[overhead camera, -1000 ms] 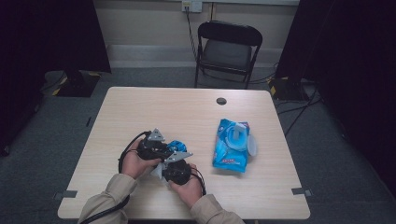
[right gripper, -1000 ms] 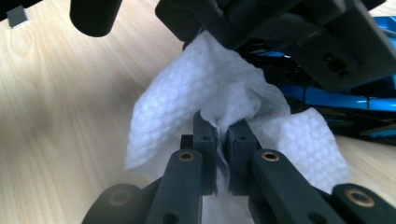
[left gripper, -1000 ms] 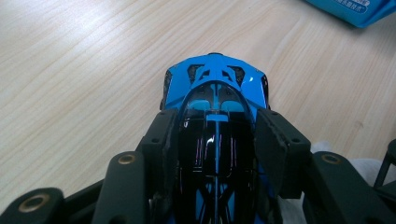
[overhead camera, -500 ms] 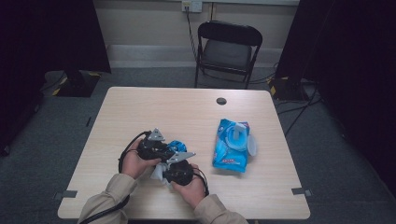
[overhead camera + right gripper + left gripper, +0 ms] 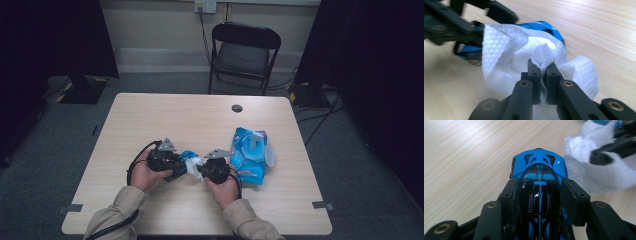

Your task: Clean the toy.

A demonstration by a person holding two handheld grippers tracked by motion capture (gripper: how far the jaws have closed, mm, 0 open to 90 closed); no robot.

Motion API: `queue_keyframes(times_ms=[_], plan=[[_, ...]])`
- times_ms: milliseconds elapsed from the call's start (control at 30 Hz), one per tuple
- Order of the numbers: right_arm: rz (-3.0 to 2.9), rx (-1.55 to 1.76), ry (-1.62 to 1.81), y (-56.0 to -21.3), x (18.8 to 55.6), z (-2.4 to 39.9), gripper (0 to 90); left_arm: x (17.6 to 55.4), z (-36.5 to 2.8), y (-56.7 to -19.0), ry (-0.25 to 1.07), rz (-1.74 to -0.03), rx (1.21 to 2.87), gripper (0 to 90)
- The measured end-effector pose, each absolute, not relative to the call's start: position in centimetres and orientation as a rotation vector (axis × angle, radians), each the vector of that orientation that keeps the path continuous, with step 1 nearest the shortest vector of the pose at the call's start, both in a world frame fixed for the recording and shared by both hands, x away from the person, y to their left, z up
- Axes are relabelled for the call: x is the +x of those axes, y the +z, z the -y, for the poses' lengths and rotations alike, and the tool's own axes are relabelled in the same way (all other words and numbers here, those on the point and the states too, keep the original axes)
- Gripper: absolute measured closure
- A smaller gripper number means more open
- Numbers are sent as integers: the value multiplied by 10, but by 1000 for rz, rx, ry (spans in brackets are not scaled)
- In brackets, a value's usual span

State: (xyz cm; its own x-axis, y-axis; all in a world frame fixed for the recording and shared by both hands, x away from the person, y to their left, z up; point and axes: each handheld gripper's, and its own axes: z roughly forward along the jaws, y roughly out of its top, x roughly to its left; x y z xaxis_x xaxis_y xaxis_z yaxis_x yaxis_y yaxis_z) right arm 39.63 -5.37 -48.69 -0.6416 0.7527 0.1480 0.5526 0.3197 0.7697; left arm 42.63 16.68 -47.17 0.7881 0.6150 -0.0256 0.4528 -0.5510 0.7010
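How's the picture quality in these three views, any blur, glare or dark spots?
High view: table evenly lit, room around it dark, detail soft. Left gripper view: toy car sharp with small glints on its glossy roof; wipe bright and slightly smeared at upper right. Right gripper view: right gripper and wipe crisp; left gripper blurred at upper left.

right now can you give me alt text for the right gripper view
The right gripper pinches a bunched white wipe between its black fingers, draped against a blue toy car. The left gripper, blurred, holds the car above a wooden table.
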Motion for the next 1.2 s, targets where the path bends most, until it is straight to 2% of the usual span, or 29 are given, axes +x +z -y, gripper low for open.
queue_keyframes(times_ms=[333,567,1000,1200], plan=[[-2298,1280,1047,-495,409,46,857,426,-167,-472,290,-786,2248,507],[-2318,1258,1054,-499,412,47,856,426,-167,-472,292,-786,2247,507],[-2392,1186,1124,-500,401,46,856,425,-168,-472,294,-782,2244,507],[-2457,1113,1164,-501,391,30,855,425,-168,-472,296,-783,2247,507]])
